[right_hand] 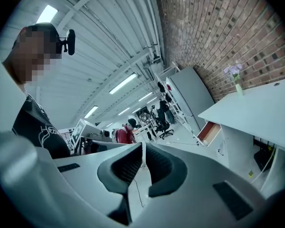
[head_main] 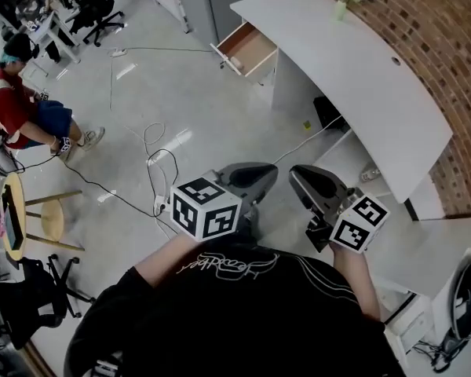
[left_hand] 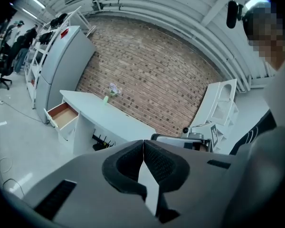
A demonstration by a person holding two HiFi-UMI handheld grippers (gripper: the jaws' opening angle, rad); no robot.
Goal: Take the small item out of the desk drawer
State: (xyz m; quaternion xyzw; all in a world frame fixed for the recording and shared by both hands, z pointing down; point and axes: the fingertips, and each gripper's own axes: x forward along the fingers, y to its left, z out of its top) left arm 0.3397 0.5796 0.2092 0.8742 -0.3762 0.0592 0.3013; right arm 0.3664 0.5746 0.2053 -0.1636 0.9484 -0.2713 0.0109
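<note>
Since my left gripper (head_main: 251, 175) and right gripper (head_main: 318, 185) are both pinched shut on nothing, I could bump the small item instead of grabbing it. The open drawer (head_main: 250, 47) is far off at 12 o'clock, pulled out of the desk (head_main: 361, 77) toward 8 o'clock. I cannot see the item inside, so I cannot tell which way it points. The cables (head_main: 153, 159) at 9 o'clock could trip me.
</note>
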